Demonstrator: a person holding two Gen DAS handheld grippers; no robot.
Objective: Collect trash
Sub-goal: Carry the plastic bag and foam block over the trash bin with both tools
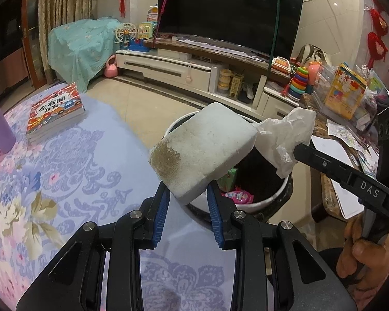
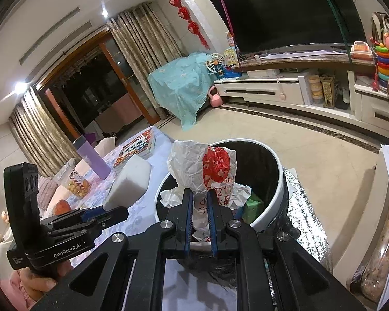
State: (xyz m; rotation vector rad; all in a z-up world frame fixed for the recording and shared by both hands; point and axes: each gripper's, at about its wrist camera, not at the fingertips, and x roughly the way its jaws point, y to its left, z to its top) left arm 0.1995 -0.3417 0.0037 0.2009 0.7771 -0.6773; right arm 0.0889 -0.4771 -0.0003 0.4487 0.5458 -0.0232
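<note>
The left gripper [image 1: 186,194] clamps a white foam block [image 1: 204,153], thick and grainy, with a brown stain on one corner, held over the rim of the round white bin [image 1: 269,199]. The right gripper [image 2: 200,207] is clenched on a crumpled white plastic bag [image 2: 194,163] with red print, held above the bin [image 2: 277,181]. The bin's black liner hides most of its contents; a green packet [image 2: 252,207] and a pink wrapper [image 1: 237,197] show. Beside it, a floral cloth [image 1: 65,181] covers the table.
</note>
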